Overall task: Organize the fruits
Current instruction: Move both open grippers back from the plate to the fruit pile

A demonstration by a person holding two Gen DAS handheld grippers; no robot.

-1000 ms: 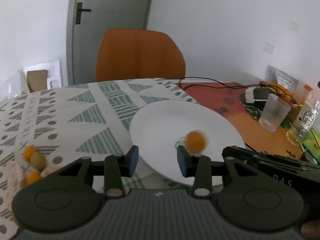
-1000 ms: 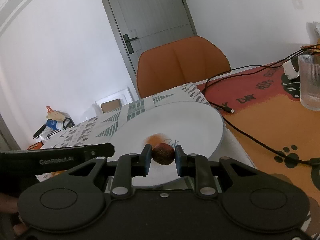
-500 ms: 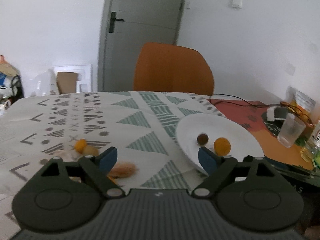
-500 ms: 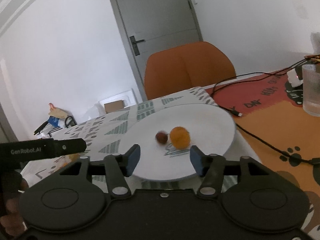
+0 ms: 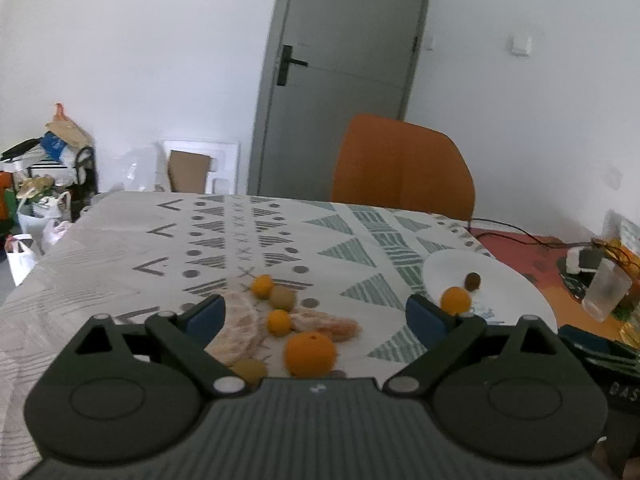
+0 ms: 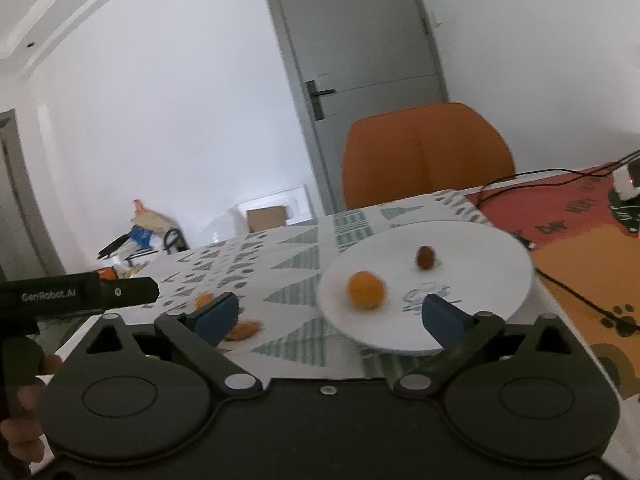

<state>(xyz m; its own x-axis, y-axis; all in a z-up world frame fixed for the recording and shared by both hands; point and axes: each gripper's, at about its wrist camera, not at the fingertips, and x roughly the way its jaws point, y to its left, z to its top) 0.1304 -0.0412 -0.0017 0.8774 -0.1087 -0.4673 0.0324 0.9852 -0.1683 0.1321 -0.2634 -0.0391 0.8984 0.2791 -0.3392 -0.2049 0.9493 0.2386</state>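
A white plate (image 5: 516, 292) (image 6: 492, 256) holds a small orange fruit (image 5: 455, 300) (image 6: 365, 290) and a dark brown fruit (image 5: 473, 281) (image 6: 425, 257). Left of the plate, a pile on a net bag (image 5: 240, 332) lies on the tablecloth: a large orange (image 5: 310, 354), two small orange fruits (image 5: 262, 286) (image 5: 279, 322), and greenish-brown fruits (image 5: 282, 297). My left gripper (image 5: 316, 316) is open and empty above the pile. My right gripper (image 6: 330, 312) is open and empty, near the plate's front-left rim.
An orange chair (image 5: 402, 168) stands at the table's far side. On the right are an orange mat (image 6: 580, 264) with a black cable (image 6: 576, 296), a ribbed glass (image 5: 606, 288) and a charger (image 5: 580, 258). Clutter and bags (image 5: 40, 184) sit left of the table.
Both grippers opened wide, releasing the orange fruit and the brown fruit onto the plate. Both then drew back and swung left; the left one now faces the pile.
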